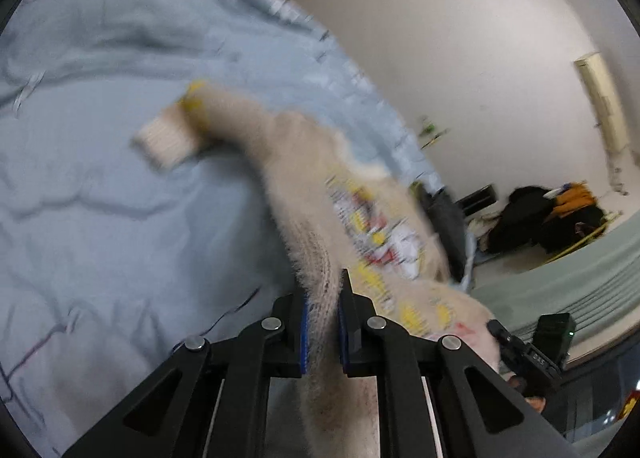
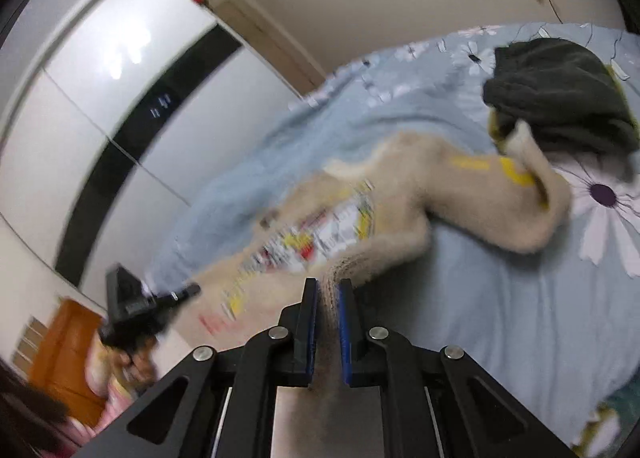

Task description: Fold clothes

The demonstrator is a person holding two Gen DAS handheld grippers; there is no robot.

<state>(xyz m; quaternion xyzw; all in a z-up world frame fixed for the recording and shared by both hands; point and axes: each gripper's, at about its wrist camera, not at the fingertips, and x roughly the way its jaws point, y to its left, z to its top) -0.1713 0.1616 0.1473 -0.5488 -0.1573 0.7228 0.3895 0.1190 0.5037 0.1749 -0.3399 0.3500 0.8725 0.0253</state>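
A fuzzy beige sweater [image 1: 304, 162] with a yellow, red and white print hangs stretched above the light blue bed cover [image 1: 100, 218]. My left gripper [image 1: 323, 282] is shut on its edge; one sleeve with a ribbed cuff [image 1: 166, 140] trails out to the left. My right gripper [image 2: 328, 286] is shut on the opposite edge of the sweater [image 2: 400, 194], whose other sleeve [image 2: 548, 202] drapes to the right over the bed cover [image 2: 520, 318]. Each gripper appears in the other's view: the right one [image 1: 520, 354] and the left one [image 2: 136, 310].
A dark folded garment [image 2: 560, 98] lies on the flowered cover at the far right. A white wardrobe with a black band [image 2: 120, 98] stands left of the bed. A pile of dark and orange clothes [image 1: 548, 218] lies on the floor by the wall.
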